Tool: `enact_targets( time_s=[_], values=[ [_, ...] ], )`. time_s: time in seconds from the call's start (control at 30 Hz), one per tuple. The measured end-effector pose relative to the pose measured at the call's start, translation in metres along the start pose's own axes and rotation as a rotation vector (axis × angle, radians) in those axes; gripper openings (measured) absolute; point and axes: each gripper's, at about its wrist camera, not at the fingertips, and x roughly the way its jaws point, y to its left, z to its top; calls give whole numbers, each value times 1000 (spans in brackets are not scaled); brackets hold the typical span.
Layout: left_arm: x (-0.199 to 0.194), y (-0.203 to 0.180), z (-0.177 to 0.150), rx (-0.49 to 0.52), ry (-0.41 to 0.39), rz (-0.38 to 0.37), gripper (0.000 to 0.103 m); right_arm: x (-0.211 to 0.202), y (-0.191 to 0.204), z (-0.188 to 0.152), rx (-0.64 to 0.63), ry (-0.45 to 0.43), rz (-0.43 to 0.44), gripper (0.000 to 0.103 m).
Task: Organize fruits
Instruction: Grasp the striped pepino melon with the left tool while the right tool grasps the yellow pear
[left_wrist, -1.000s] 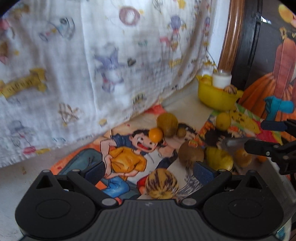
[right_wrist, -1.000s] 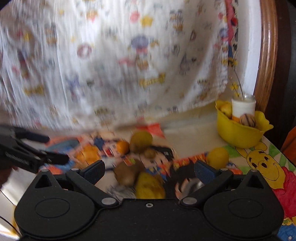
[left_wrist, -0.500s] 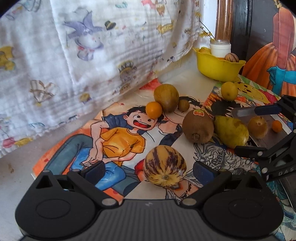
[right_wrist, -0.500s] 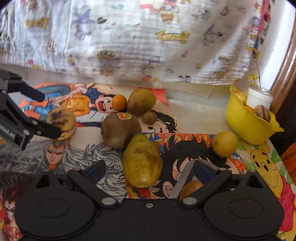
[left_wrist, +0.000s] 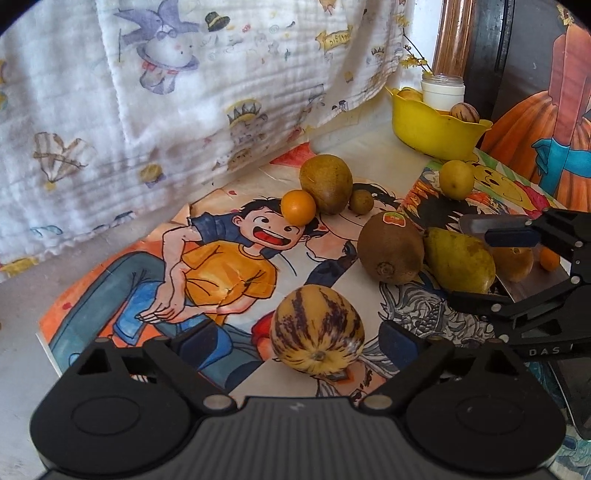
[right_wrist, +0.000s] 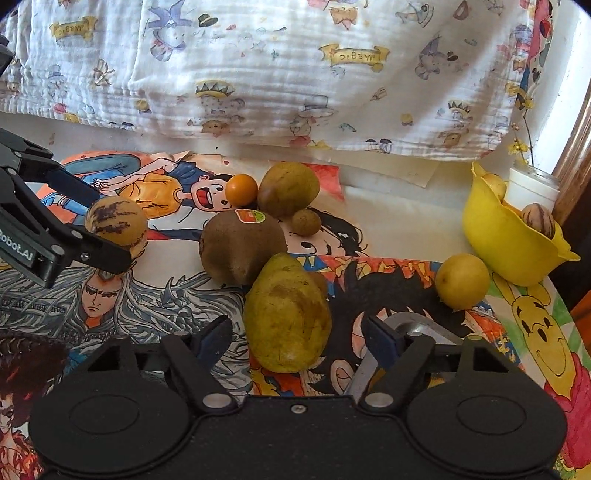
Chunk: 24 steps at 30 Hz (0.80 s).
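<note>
Grasping comes next for both tools, judged from their positions. Left gripper (left_wrist: 299, 339) stands spread wide, jaws either side of the striped melon (left_wrist: 317, 329) without touching it. Right gripper (right_wrist: 297, 334) is likewise spread, straddling the pear (right_wrist: 286, 314), no contact visible.

Landmark: the yellow bowl (right_wrist: 506, 236), probably the collection point, since it already contains a striped fruit beside a white jar (right_wrist: 532, 186).

1. Centre each fruit between the pads before closing; both are rounded and will likely roll if pushed from one side.
2. Close gently; ripe skin probably bruises.
3. Lift the pear straight up. The kiwi (right_wrist: 242, 249) touches it on the side away from the bowl and may shift.
4. Clear the lemon (right_wrist: 461, 280), lying just beside the bowl, during transport.
5. Move the melon, farthest from the bowl, second to avoid tool collision.
</note>
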Motion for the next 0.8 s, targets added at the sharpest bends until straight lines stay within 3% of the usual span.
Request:
enact_targets(
  time_s=[0.3, 0.47, 0.7, 0.8],
  values=[
    [6, 1, 1, -31, 24, -22, 76, 8, 2, 1, 17, 1, -2, 65],
    [7, 1, 1, -35, 23, -21, 72, 9, 4, 2, 24, 2, 8, 56],
    [8, -5, 3, -21, 29, -26, 58, 10, 5, 2, 39, 3, 4, 55],
    [8, -7, 3, -23, 29, -17, 57, 10, 5, 1, 52, -1, 2, 55]
  ],
)
